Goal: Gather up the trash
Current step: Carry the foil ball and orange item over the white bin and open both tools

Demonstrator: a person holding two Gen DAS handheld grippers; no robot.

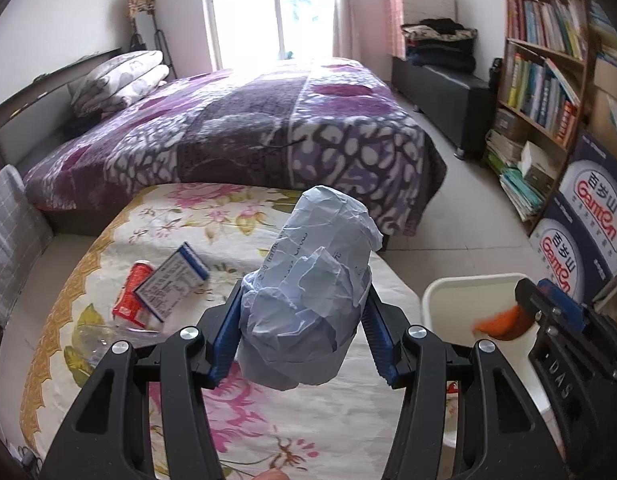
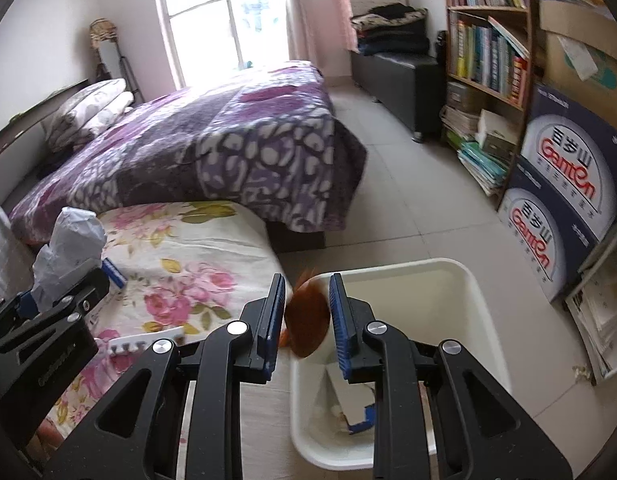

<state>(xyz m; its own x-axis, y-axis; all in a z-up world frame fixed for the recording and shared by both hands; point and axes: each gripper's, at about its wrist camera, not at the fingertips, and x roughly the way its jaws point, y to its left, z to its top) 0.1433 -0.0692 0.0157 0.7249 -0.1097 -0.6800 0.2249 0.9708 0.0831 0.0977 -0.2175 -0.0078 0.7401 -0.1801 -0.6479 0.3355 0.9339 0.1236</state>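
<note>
**Fingers full, both heading for bin**

Left gripper (image 1: 304, 320) fingers clamp a crumpled paper wad (image 1: 308, 300) over the floral surface (image 1: 244, 420). Right gripper (image 2: 306, 316) fingers pinch an orange scrap (image 2: 308, 320), blurred, at the white bin (image 2: 448, 276) rim.

Risk: scrap sits at the near rim, so an early release likely drops it on the floor. Wad is bulky and could slip.

Red pack (image 1: 130, 296), blue-white box (image 1: 172, 280) and clear plastic (image 1: 104, 336) lie on the surface. Bed (image 1: 228, 132), bookshelf (image 1: 544, 60) behind.
</note>
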